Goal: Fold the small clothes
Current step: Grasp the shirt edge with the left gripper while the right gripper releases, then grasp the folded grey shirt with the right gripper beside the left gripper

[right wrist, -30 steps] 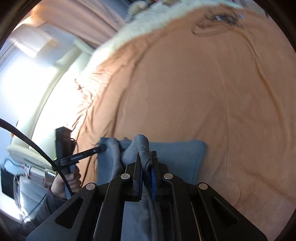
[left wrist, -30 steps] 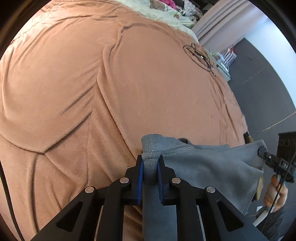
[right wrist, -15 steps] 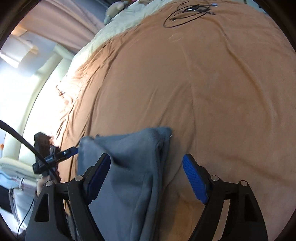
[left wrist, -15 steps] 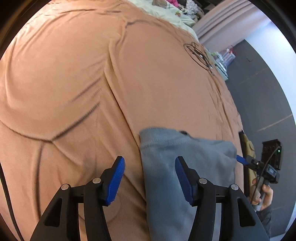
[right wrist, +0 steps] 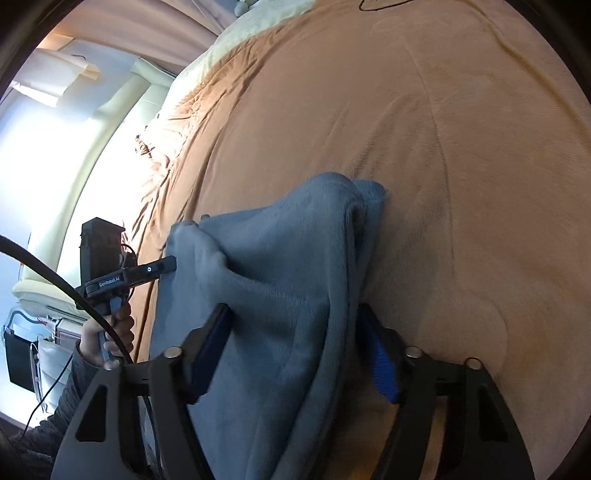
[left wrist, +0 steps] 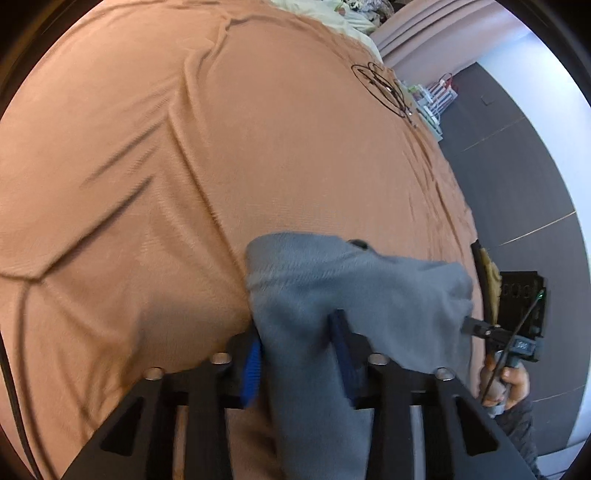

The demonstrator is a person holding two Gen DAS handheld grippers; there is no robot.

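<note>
Garment: a small grey-blue fleece garment [left wrist: 354, 295] lies bunched on the bed near its front edge, not yet a flat fold; one end is humped up and a doubled edge runs along its right side in the right wrist view [right wrist: 295, 295].
Left gripper [left wrist: 295, 354]: its jaws stand apart on either side of a ridge of the garment, the blue pads at the cloth's flanks; the picture is blurred, so whether they press the fabric I cannot tell for sure, but a clear gap holds the cloth loosely between them.
Right gripper [right wrist: 295, 354]: jaws wide, straddling the garment's thick middle, no pinch made.
Bed: an orange-brown blanket [left wrist: 258, 147] covers it, creased in long lines beyond the garment.
Beyond the garment: a loop of black cable [left wrist: 380, 88] lies far across the blanket; pale bedding [right wrist: 258, 22] sits at the far edge.
Step in hand, as I judge: taking a fresh hold for the next fold.
Risk: closing on the hump may catch only the top layer, so the layers slide apart and the fold skews.
Risk: the garment lies close to the bed's front edge; a pull toward the person could drag it off.
Risk: jaws set low may nip the blanket along with the fleece.
</note>
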